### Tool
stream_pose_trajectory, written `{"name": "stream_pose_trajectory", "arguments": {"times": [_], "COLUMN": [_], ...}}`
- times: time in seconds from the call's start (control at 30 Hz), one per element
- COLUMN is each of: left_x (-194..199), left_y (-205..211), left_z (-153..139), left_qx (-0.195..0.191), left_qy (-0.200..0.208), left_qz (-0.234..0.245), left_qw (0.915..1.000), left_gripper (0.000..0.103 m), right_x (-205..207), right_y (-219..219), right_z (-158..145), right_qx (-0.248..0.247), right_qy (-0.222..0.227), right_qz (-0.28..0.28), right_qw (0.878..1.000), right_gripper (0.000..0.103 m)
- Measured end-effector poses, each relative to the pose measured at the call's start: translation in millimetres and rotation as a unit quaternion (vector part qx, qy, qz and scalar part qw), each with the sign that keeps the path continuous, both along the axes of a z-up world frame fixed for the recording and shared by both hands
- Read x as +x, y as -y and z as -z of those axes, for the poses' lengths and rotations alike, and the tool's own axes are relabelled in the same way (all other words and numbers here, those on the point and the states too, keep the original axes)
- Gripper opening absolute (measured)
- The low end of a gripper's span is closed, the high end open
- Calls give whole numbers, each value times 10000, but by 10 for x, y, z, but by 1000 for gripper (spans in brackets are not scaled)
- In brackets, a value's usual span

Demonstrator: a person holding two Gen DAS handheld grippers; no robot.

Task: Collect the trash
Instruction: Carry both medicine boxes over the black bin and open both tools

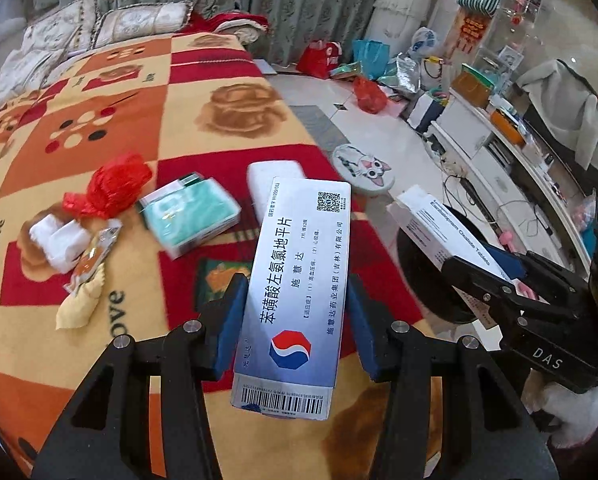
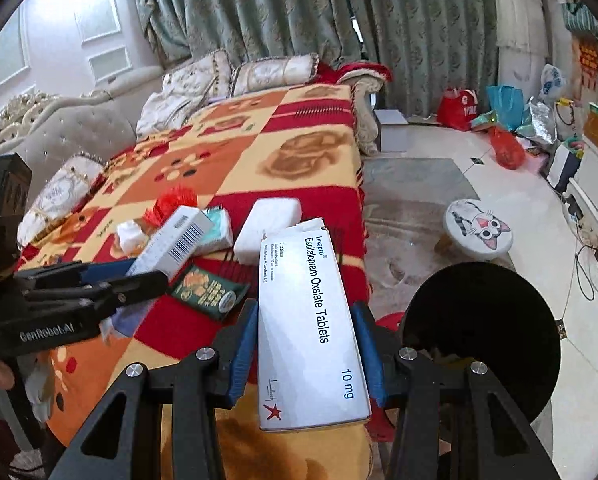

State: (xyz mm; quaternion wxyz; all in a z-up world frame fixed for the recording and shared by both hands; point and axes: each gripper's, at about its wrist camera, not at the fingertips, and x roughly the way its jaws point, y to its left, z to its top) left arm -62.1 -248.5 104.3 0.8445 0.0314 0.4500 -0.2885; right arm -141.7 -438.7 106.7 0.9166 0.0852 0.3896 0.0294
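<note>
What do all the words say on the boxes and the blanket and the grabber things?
"Lexapro", "Escitalopram Oxalate Tablets", "10 mg": white cardboard box in the right gripper.
"苯磺酸左氨氯地平片", "施慧达": blue-white cardboard box in the left gripper.
"love": red-and-yellow checked blanket.
"GenRobot.AI": left gripper body, right view.
"DAS": right gripper body.
Barcode digits, small print: unreadable.

Blue-white medicine box (image 1: 295, 296) and white Lexapro box (image 2: 311, 332) (flap open) held aloft.

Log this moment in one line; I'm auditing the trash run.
left gripper: shut on blue medicine box | right gripper: shut on white Lexapro box | black bin: beside bed, nothing dropped yet
</note>
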Motion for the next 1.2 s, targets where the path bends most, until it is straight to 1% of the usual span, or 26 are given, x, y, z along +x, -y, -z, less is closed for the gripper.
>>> {"name": "stream_pose_trajectory", "arguments": {"times": [0.3, 0.67, 0.87, 1.2], "left_x": [-17, -65, -107, -102], "left_y": [284, 700, 1032, 1542], "left_z": [-56, -28, 15, 211], "left_qx": [-15, -105, -125, -149], "left_qy": [68, -72, -185, -547], "left_qz": [162, 445, 683, 925], "left_qw": [9998, 9989, 9974, 9941], "left_gripper": [47, 47, 47, 48], "right_x": [-59, -187, -271, -368], "right_y": [167, 551, 814, 1299], "right_z": [-75, -63, 3, 180], "right_qx": [73, 87, 122, 261], "right_qy": [125, 124, 54, -91], "right_qz": [192, 575, 839, 1307], "right_qw": [9997, 9982, 9964, 9910], "right_gripper": [45, 45, 45, 45]}}
